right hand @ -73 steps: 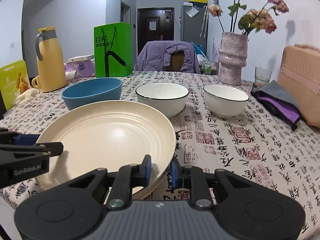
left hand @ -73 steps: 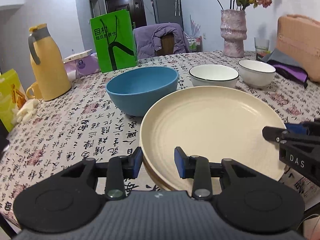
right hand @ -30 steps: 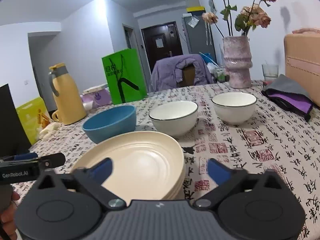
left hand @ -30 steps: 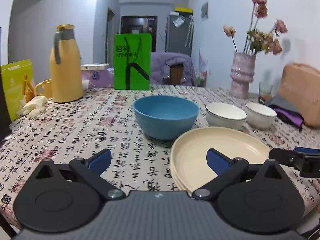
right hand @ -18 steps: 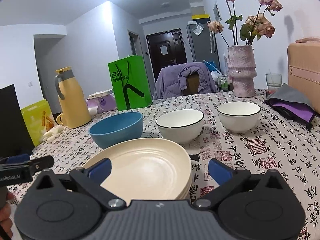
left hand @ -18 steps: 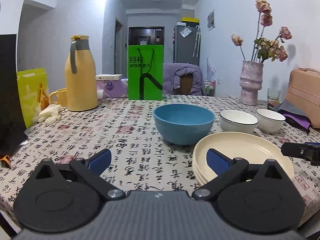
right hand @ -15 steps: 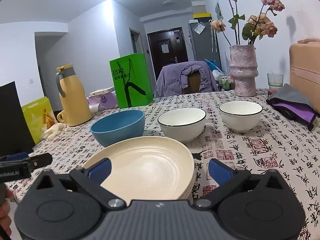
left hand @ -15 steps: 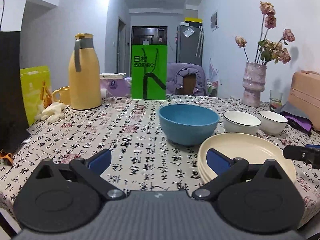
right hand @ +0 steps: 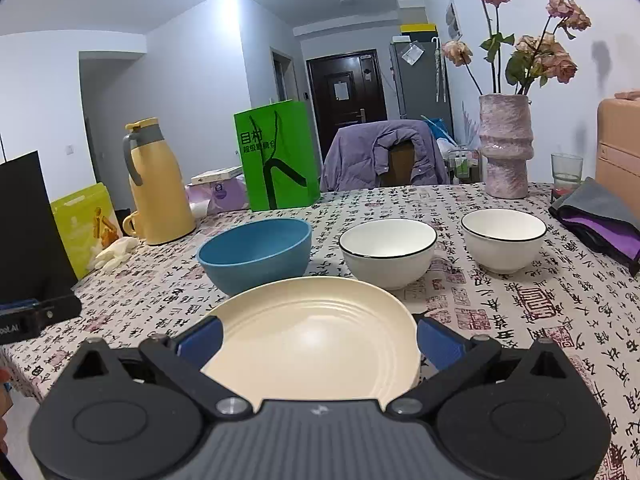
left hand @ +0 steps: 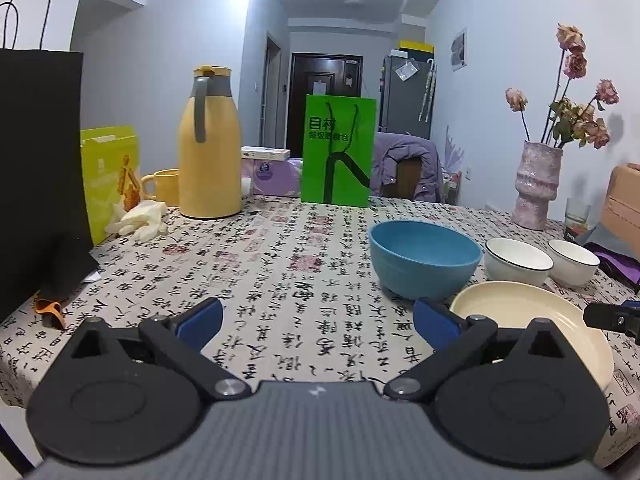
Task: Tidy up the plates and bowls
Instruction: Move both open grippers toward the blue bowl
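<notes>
A stack of cream plates (right hand: 316,336) (left hand: 524,320) lies near the table's front edge. Behind it stand a blue bowl (right hand: 256,254) (left hand: 424,258) and two white bowls with black rims, one in the middle (right hand: 388,252) (left hand: 518,262) and one further right (right hand: 503,244) (left hand: 574,260). My right gripper (right hand: 318,342) hovers open just in front of the plates, holding nothing. My left gripper (left hand: 318,320) is open over bare tablecloth, left of the plates. The right gripper's tip (left hand: 612,316) shows at the left wrist view's right edge.
A yellow thermos (left hand: 208,144), mug (left hand: 164,186), white gloves (left hand: 140,218), green bag (left hand: 338,150) and black bag (left hand: 36,176) stand at left and back. A pink vase (right hand: 506,146), glass (right hand: 566,170), purple cloth (right hand: 604,222) and tan case (right hand: 620,152) are at right.
Both grippers let go of the plates, opened wide and drew back. The left one has since swung further left, away from the plates.
</notes>
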### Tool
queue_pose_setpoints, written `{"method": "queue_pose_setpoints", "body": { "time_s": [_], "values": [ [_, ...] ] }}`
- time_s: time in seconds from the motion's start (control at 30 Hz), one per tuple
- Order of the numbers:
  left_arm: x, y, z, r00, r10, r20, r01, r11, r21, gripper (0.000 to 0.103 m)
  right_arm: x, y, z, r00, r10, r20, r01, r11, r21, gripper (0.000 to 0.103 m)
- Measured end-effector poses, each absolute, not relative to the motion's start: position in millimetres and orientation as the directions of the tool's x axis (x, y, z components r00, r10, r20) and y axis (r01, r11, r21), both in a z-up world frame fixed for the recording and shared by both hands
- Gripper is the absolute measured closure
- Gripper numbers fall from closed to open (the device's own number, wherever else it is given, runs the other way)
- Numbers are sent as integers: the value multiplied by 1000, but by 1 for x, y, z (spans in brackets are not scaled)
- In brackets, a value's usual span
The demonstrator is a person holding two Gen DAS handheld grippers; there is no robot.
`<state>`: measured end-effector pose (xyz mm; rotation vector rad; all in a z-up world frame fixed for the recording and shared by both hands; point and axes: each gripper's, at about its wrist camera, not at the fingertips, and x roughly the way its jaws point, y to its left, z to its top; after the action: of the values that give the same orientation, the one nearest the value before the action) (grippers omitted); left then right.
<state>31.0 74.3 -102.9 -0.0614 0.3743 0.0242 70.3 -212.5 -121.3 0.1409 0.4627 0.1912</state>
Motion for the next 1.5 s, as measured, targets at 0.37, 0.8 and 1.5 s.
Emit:
{"method": "queue_pose_setpoints", "body": {
  "time_s": [0.37, 0.8, 1.5],
  "values": [
    [44, 97, -102, 926, 37, -375, -75, 993, -87, 0, 98, -205, -115, 861, 233, -452, -173, 970, 170, 0],
    [77, 87, -109, 910, 11, -413, -58, 993, -100, 0, 137, -204, -109, 837, 259, -482, -220, 966, 138, 0],
    [140, 77, -96, 893, -68, -445, -10, 985, -170, 0, 198, -192, -104, 804, 292, -518, -280, 954, 104, 0]
  ]
}}
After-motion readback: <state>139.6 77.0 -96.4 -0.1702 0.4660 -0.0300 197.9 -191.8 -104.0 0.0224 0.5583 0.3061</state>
